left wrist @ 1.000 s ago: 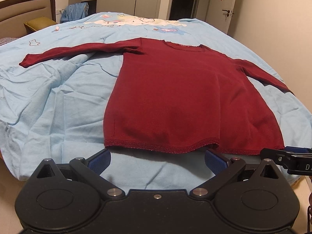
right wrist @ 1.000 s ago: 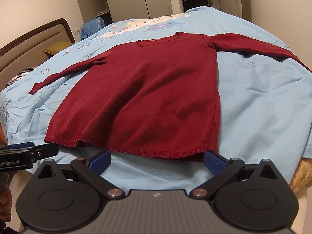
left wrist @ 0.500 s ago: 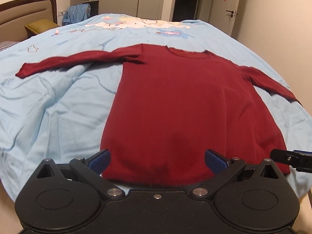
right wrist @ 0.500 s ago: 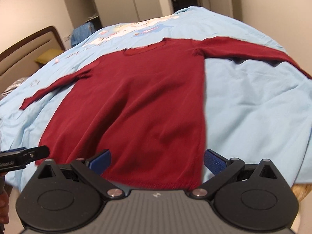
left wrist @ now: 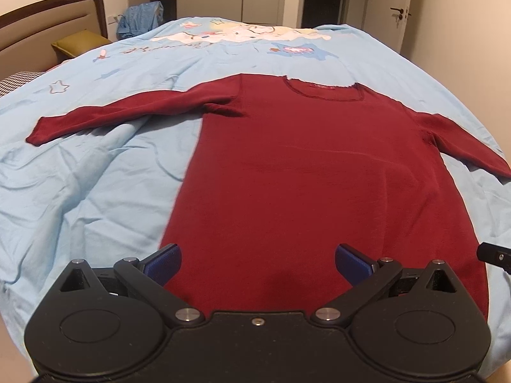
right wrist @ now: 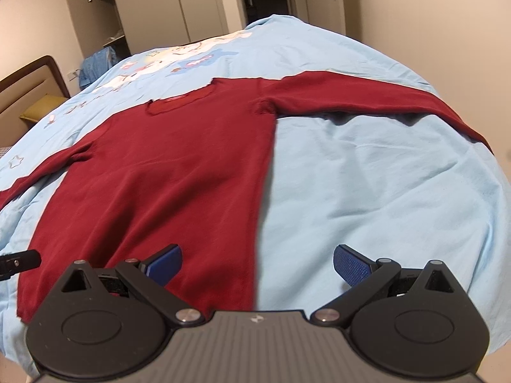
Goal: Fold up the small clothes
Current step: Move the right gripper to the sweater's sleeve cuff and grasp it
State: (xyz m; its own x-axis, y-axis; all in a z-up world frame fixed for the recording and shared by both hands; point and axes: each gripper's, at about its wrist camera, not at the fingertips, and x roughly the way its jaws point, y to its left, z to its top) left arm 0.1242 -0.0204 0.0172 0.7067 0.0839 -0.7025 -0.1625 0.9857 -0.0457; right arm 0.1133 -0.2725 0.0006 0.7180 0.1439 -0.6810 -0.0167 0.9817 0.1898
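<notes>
A dark red top (left wrist: 313, 172) lies flat and spread out on a bed (left wrist: 80, 191) with a light blue cover. Its neck (left wrist: 325, 91) points to 12 o'clock and its hem is at 6 o'clock, hidden under the grippers. One sleeve (left wrist: 105, 116) reaches out to 9 o'clock, and the other sleeve (right wrist: 367, 99) reaches out to 3 o'clock and hangs a bit over the edge of the bed. The left gripper (left wrist: 257, 263) is over the low part of the top, near its 9 o'clock side. Its jaws are spread wide with nothing in them, and the blue pads (left wrist: 164, 260) show on each side. I cannot tell if it touches the cloth. The right gripper (right wrist: 257, 263) is over the 3 o'clock edge of the top, so one pad is over the red cloth and the other pad (right wrist: 351, 263) is over the blue cover. Its jaws are spread wide too and hold nothing. A black tip of the other gripper shows at the side of each view. Past the bed at 12 o'clock stand pale wardrobes (right wrist: 153, 9) and a door (left wrist: 396, 9). A brown headboard (left wrist: 48, 28) is at 10 o'clock, with a blue cloth pile (left wrist: 140, 19) near it.
</notes>
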